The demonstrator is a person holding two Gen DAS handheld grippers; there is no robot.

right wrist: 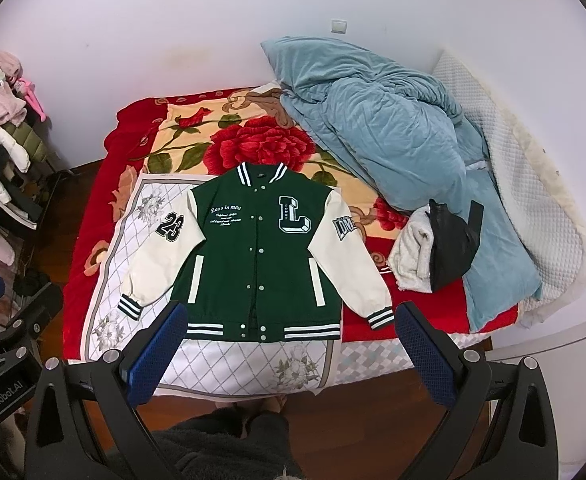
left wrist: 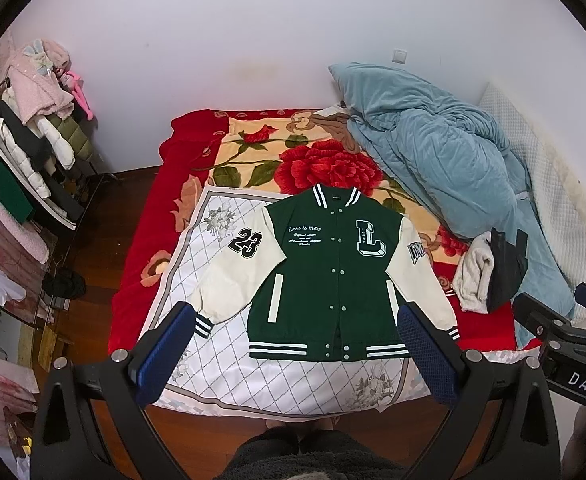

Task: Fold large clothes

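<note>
**Varsity jacket laid flat, both grippers held above it**

A green varsity jacket (left wrist: 325, 276) with cream sleeves is spread face up and buttoned on a white patterned cloth (left wrist: 229, 376) over the floral blanket (left wrist: 253, 148). Beside the jacket's right-hand sleeve, a blue duvet (left wrist: 445, 160) is heaped. The left gripper (left wrist: 293, 356) and right gripper (right wrist: 289, 352) are held near the jacket's hem, jaws spread wide, nothing gripped.
</note>
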